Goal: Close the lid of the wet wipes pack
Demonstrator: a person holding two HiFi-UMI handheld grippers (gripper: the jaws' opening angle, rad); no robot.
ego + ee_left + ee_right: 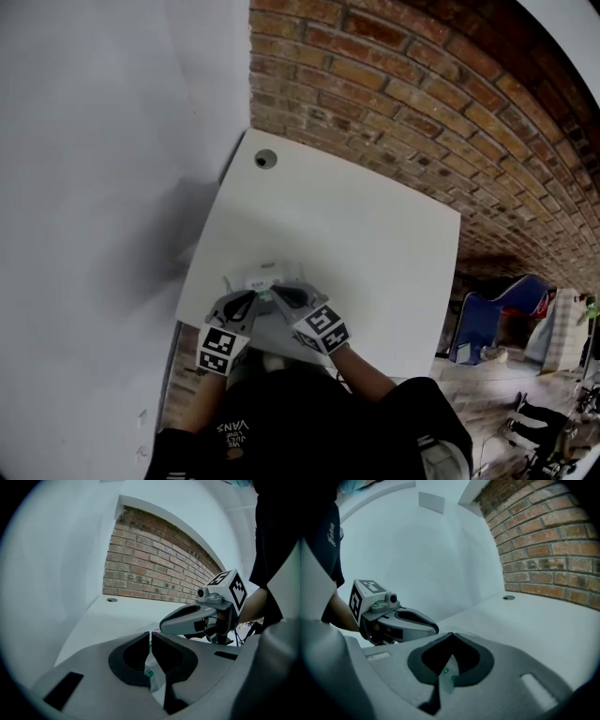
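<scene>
The wet wipes pack is white with green print and lies at the near edge of the white table. My left gripper and right gripper meet over its near side. In the left gripper view my left gripper is shut on a thin fold of the pack, with the right gripper just beyond. In the right gripper view my right gripper is shut with the pack's film pinched between its jaws, and the left gripper is alongside. The lid is hidden.
A round cable hole sits in the table's far left corner. A brick wall runs behind the table and a white wall stands at its left. Blue chairs are on the floor to the right.
</scene>
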